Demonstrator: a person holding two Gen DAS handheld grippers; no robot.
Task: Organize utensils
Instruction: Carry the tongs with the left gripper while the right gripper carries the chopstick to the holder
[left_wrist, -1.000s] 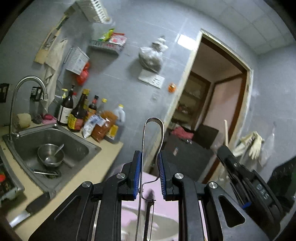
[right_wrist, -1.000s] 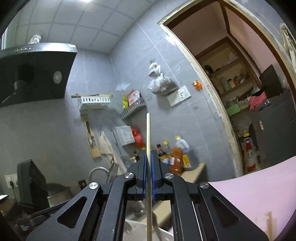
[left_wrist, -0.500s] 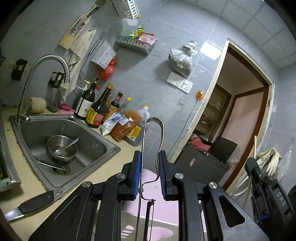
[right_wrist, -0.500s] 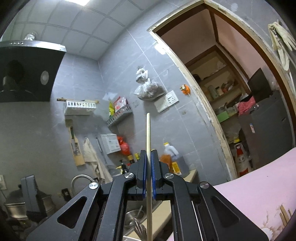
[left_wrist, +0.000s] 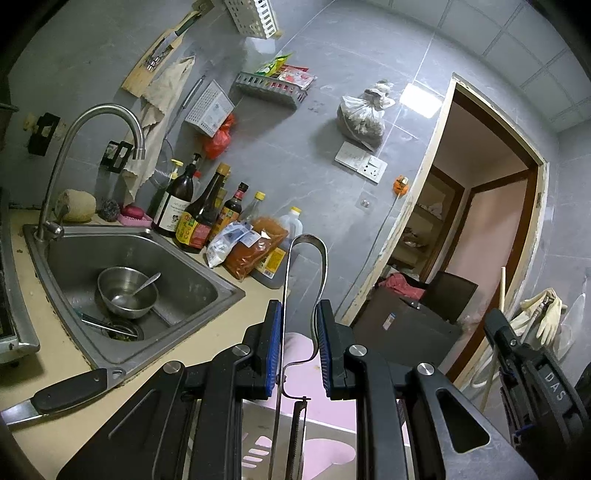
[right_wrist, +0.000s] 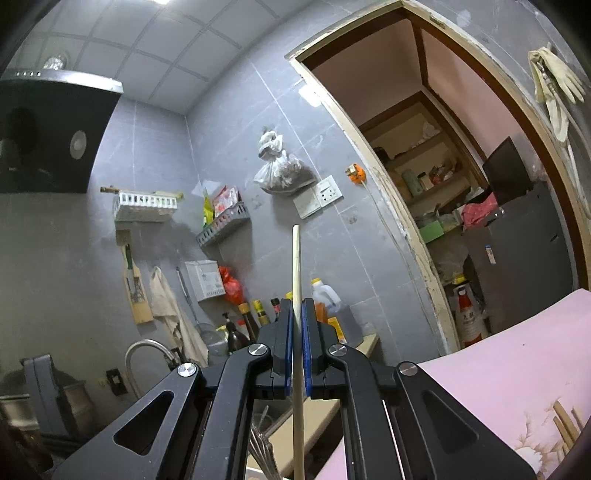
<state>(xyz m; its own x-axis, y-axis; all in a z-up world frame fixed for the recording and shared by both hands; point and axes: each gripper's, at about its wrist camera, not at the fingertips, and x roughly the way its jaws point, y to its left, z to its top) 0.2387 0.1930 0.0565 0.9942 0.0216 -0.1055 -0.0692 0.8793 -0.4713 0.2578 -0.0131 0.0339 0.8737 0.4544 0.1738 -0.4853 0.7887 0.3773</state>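
My left gripper (left_wrist: 298, 343) is shut on a metal peeler (left_wrist: 306, 277). Its looped handle sticks up between the blue pads and its blade hangs below, over a white slotted container (left_wrist: 258, 446) on a pink cloth (left_wrist: 295, 347). My right gripper (right_wrist: 295, 343) is shut on a wooden chopstick (right_wrist: 296, 266) that stands upright between the pads. Below it, metal utensils (right_wrist: 263, 452) poke up. The right gripper also shows in the left wrist view (left_wrist: 532, 376) at the right, with the chopstick (left_wrist: 501, 284) above it.
A steel sink (left_wrist: 192, 291) at the left holds a bowl with a spoon (left_wrist: 127, 291). Bottles and sauce bags (left_wrist: 221, 229) line the wall behind it. A black-handled knife (left_wrist: 62, 393) lies on the counter. The pink-covered table (right_wrist: 517, 369) is at the right.
Both grippers have tilted and shifted while keeping their hold. The left view now looks down more onto the sink and counter. The right view has swung toward the doorway.
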